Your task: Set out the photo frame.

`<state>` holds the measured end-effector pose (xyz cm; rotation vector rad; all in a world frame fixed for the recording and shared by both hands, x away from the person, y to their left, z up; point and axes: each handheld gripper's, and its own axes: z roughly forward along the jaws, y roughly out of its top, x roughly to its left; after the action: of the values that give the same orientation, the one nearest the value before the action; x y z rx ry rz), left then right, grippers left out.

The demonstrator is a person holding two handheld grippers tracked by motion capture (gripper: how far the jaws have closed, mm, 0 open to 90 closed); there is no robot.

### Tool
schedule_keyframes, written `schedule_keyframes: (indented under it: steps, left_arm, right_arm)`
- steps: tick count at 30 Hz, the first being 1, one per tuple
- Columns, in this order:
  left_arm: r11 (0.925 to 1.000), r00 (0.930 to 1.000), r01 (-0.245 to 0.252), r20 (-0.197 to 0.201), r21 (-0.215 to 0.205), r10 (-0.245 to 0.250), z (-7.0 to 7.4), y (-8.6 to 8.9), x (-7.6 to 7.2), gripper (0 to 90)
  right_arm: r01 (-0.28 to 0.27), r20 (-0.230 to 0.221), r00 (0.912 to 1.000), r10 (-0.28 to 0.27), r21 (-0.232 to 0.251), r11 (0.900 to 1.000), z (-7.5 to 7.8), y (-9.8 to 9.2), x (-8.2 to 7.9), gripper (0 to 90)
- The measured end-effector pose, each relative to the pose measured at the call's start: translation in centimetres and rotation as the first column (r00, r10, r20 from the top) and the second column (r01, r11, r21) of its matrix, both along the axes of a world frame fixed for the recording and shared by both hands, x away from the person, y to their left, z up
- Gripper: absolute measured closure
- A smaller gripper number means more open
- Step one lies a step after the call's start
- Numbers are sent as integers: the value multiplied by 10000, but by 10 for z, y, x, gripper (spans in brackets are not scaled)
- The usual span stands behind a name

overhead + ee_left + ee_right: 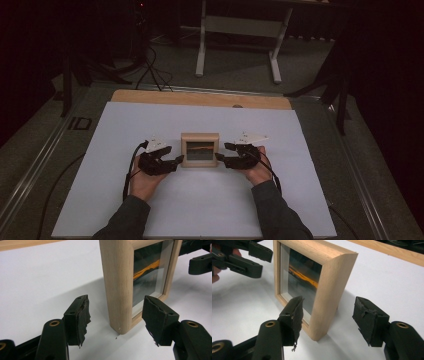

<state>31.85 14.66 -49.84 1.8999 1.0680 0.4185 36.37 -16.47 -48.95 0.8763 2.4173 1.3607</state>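
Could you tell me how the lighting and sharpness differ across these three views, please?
High view: dim and soft, with a dark room behind the white sheet. Left gripper view: bright and crisp; the picture frame casts a soft shadow leftwards. Right gripper view: equally sharp, the glass faintly reflective.

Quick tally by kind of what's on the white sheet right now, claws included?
Wooden picture frame: 1, standing upright
Claws: 2, left claw and right claw, both open, one at each side of the frame, pads clear of the wood
White sheet: 1
Total: 4
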Motion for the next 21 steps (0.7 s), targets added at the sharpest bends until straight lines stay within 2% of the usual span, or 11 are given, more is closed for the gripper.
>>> schedule_keyframes:
  steps: [5,21]
  left_arm:
    - [9998,9998,-119,126,-132,120,6,10,-4,394]
    - [9979,9974,-654,305,-20,654,10,48,-21,393]
  right_arm:
    - [60,125,9999,-59,-68,10000,4,-8,-3,401]
    - [593,410,9974,-586,-151,9981,13,-43,-13,388]
